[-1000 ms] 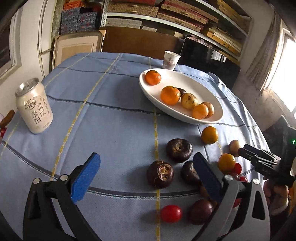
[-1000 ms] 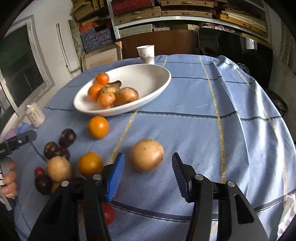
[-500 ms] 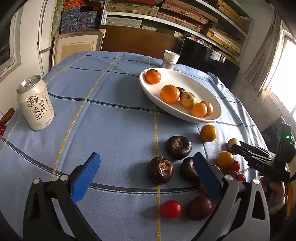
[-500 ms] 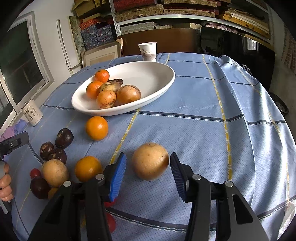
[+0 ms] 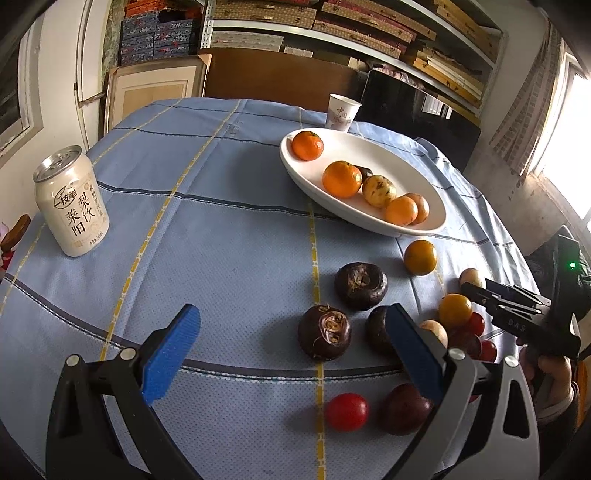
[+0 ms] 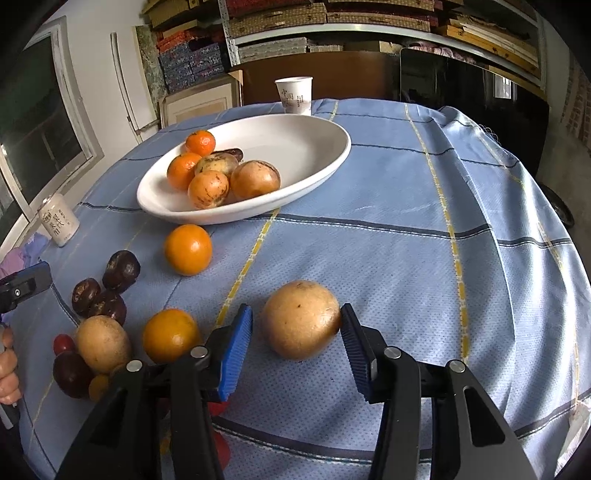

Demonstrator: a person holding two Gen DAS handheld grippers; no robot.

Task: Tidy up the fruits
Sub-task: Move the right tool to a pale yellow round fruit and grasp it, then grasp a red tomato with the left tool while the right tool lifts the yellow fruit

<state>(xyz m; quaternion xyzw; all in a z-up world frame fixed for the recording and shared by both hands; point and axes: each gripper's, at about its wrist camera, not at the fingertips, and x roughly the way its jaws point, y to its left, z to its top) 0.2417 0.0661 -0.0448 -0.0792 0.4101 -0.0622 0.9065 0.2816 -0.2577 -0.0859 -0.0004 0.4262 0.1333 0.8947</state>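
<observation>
Only the left wrist view showed the drink can [image 5: 72, 201] well left of the white bowl [image 5: 424, 184]. A blue checked tablecloth [image 6: 388, 206] covered the table below stacked shelves [image 6: 369, 22]. The tan fruit [image 6: 301, 319], nearer than the bowl, sat between the right gripper [image 6: 297, 349] pads, the right one touching it and the left with a gap. The left gripper [image 5: 293, 350] stood spread, empty.

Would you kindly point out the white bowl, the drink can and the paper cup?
white bowl [image 6: 325, 162]: right wrist view, bare inner wall.
drink can [image 5: 74, 206]: left wrist view, printed side.
paper cup [image 6: 294, 94]: right wrist view, printed side.
</observation>
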